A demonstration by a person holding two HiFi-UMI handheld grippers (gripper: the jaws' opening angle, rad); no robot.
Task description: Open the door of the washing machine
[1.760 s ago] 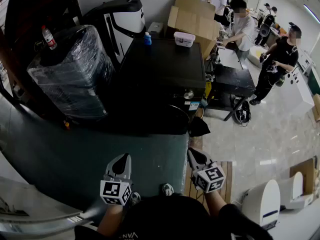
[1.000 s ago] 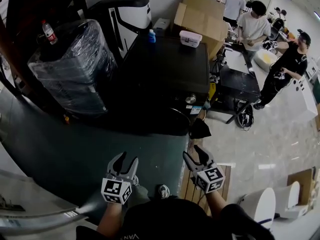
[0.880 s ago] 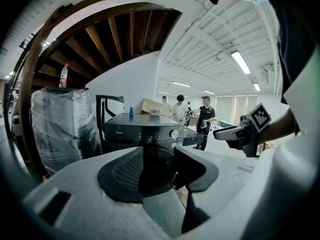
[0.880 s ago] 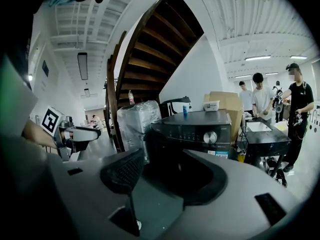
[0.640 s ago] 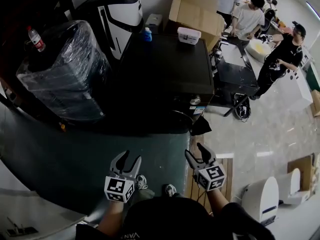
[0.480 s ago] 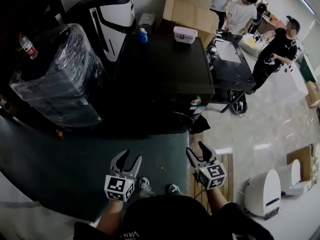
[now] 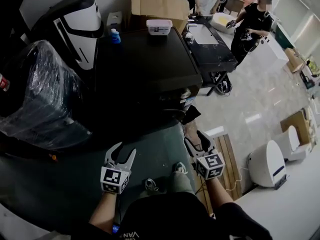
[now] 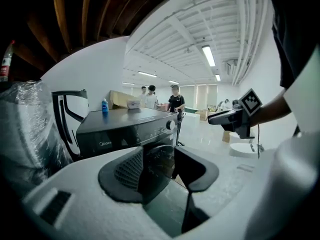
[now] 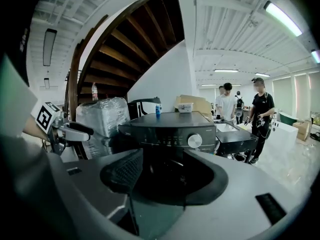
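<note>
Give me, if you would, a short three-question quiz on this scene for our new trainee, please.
1. True or false: the right gripper touches the washing machine.
2. What stands on the machine's top? A a mug; B a blue bottle; C a kettle.
3. Fill in: the left gripper has its jaws ___, with nothing between them.
Key: 1 false; 2 B; 3 open.
</note>
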